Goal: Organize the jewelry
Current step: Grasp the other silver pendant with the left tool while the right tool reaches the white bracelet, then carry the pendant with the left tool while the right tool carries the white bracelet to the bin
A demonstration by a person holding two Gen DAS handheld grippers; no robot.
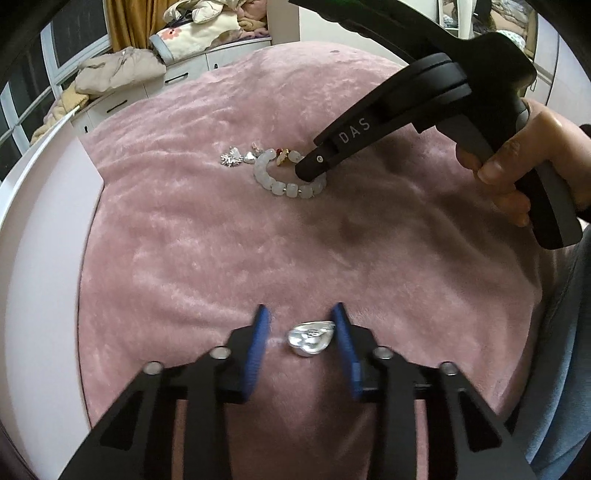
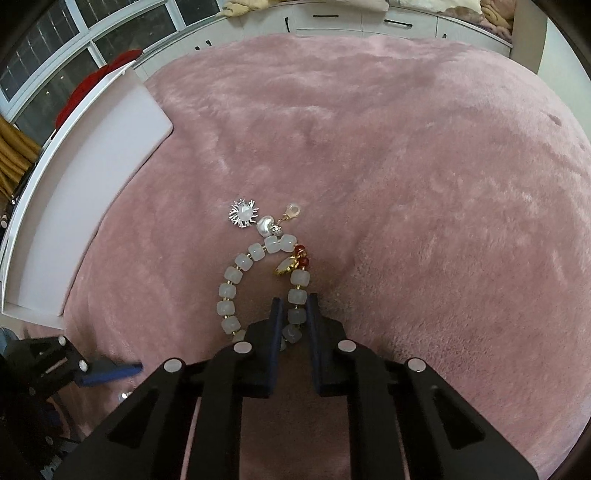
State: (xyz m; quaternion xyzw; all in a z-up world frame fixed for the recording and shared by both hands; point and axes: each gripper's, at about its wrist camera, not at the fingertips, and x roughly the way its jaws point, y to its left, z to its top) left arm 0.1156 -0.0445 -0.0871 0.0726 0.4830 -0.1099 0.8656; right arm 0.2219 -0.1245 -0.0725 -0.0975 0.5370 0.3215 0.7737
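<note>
Your pink plush blanket (image 2: 424,166) carries everything; it fills both views, with white drawer cabinets (image 2: 369,20) past its far edge. A white tray (image 2: 96,177) sits at the blanket's far-left edge, its shallow rim showing. Your right gripper (image 2: 294,308) is down near the blanket's middle, jaws narrowed onto one side of the white bead bracelet (image 2: 236,275), a bead squeezed between the two blue pads, so it is gripping the bracelet, though whether the beads are lifted off the plush is unclear. Your right hand (image 1: 517,166) wraps the handle in the left wrist view. Your left gripper (image 1: 301,323) is low at the near edge of the blanket, jaws spread apart, a silver heart-like charm (image 1: 310,338) lying on the plush between the pads, close to the right pad; contact with it is not clear. The bracelet lies as a loop, red beads (image 2: 302,256) and a gold-rimmed pendant (image 2: 286,266) on its far side. Just beyond the loop, toward the far edge, a silver sunburst charm (image 2: 242,213), a small silver heart charm (image 2: 266,224) touching or almost touching the bracelet, and a small gold clasp (image 2: 293,211) sit close together.
</note>
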